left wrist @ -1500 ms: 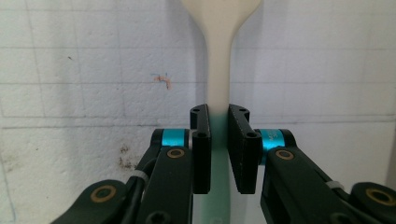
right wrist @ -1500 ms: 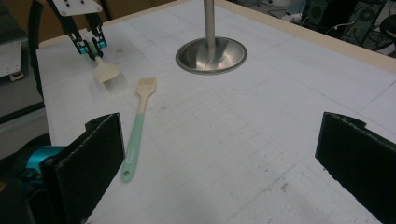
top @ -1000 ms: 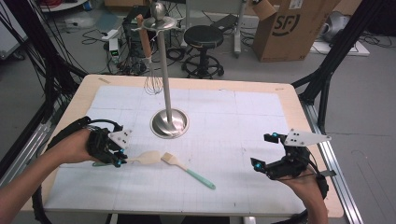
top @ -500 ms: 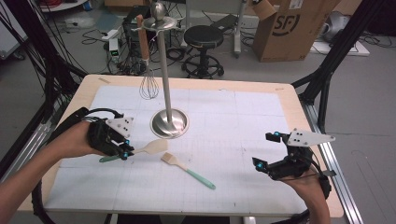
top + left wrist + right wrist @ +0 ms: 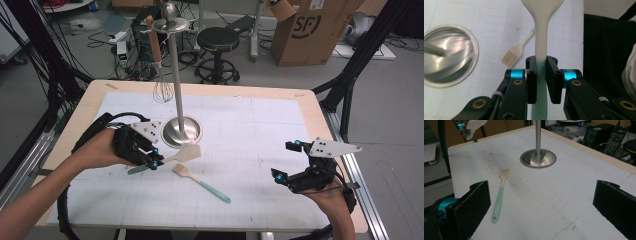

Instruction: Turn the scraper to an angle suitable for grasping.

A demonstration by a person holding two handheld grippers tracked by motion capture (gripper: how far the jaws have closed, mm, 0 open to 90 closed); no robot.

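My left gripper is shut on a spatula where its cream neck meets the green handle. It holds the spatula level above the table, head pointing at the steel stand's round base. A pastry brush with cream bristles and a green handle lies flat on the white mat, just in front of the spatula. My right gripper hovers at the table's right side, jaws wide open with nothing between them.
The stand's tall pole rises from the base to a top disc, and a wire whisk hangs from it. The table's wooden edge frames the gridded mat. A stool and a cardboard box stand beyond the table.
My left gripper has lifted the spatula off the mat and carried it up and to the right, toward the stand's base. The brush and the right gripper have stayed put.
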